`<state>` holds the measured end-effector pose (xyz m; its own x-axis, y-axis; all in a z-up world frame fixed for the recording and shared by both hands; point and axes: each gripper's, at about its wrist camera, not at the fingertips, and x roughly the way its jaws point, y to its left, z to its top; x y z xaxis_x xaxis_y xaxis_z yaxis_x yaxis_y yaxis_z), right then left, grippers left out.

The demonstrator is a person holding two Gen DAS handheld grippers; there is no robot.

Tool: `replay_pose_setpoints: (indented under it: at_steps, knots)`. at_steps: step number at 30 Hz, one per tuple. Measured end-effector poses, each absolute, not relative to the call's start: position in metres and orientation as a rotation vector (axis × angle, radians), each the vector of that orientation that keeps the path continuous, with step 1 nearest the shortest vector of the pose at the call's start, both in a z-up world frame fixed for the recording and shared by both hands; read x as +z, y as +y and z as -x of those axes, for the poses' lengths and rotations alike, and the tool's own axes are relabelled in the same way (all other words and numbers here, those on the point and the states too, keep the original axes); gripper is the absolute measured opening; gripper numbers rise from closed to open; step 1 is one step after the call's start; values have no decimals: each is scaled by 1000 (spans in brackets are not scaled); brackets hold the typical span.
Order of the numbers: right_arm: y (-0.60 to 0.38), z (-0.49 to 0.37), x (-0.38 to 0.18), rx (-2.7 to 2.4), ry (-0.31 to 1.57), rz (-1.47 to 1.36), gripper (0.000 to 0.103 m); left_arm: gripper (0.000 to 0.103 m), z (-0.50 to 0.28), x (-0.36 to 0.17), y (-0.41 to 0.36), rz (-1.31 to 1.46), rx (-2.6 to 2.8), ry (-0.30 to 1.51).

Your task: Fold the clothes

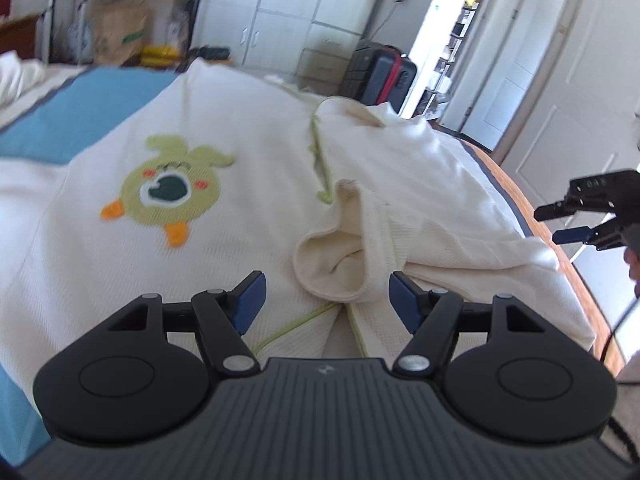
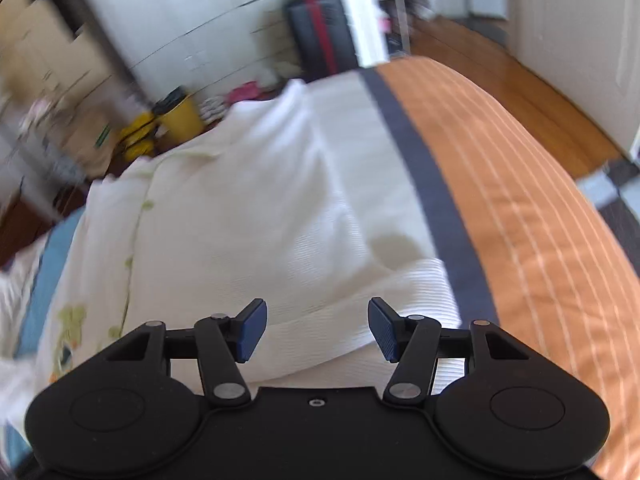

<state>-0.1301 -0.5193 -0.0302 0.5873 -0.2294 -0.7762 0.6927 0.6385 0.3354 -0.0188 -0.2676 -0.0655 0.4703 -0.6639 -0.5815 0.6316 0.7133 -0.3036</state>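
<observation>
**A:** Left wrist view first. Looking down at a cream sweater (image 1: 224,128) lying spread over the bed (image 1: 36,136), filling the middle of the frame. Showing a green cartoon duck patch (image 1: 168,188) left of centre. Folded-in sleeve (image 1: 340,256) sitting lower centre, cuff gaping toward the camera. Left gripper (image 1: 326,300) hanging at the bottom with both blue pads wide apart, gripping nothing, cuff lying just beyond the gap and not touched.

**B:** Also catching the right gripper (image 1: 560,224) poking in at the right edge, off the side of the bed, jaws parted, nothing between them. Dark suitcase (image 1: 384,76) standing upper centre by the doorway.

**A:** Right wrist view now, pretty blurry. Right gripper (image 2: 318,330) sitting at the bottom, pads spread, holding nothing, hovering over the sweater's (image 2: 248,208) folded edge. Sweater covering centre and left, orange striped bedspread (image 2: 520,208) running down the right.

**B:** Same suitcase (image 2: 320,28) showing at top centre.
</observation>
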Motion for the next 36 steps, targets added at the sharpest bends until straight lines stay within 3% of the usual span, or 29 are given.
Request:
replay_pose_setpoints:
  at_steps: [7, 9, 11, 14, 16, 17, 19, 20, 27, 30, 31, 33, 36]
  knots:
    - [-567, 153, -73, -613, 674, -1086, 64, 69, 14, -59, -297, -9, -872, 704]
    - [-571, 160, -81, -604, 651, -1160, 64, 73, 4, -53, -310, -42, -837, 661]
    - [-570, 162, -76, -615, 644, -1149, 64, 83, -8, -51, -320, -66, -847, 655]
    - [-562, 169, -60, -614, 619, -1101, 65, 83, -25, -54, -337, -129, -881, 673]
    - [-559, 172, -53, -616, 603, -1061, 75, 83, -31, -60, -348, -193, -906, 679]
    - [-558, 171, -53, -631, 603, -1039, 78, 77, -32, -63, -352, -216, -919, 673]
    - [-563, 165, -62, -679, 633, -1018, 83, 8, -39, -66, -357, -247, -967, 708]
    - [-566, 162, -69, -680, 656, -1027, 83, 4, -43, -62, -357, -227, -954, 746]
    - [-571, 157, -72, -672, 643, -1066, 83, 4, -54, 8, -329, 32, -1026, 720]
    - [-560, 152, -59, -667, 634, -961, 82, 7, -89, 3, -333, 130, -926, 784]
    - [-544, 146, -45, -663, 617, -821, 77, 11, -101, -3, -338, 141, -874, 792]
    - [-512, 134, -17, -650, 579, -540, 77, 30, -125, -19, -349, 114, -739, 797]
    - [-457, 112, 1, -489, 587, -225, 76, 32, -147, -43, -363, -15, -587, 806]
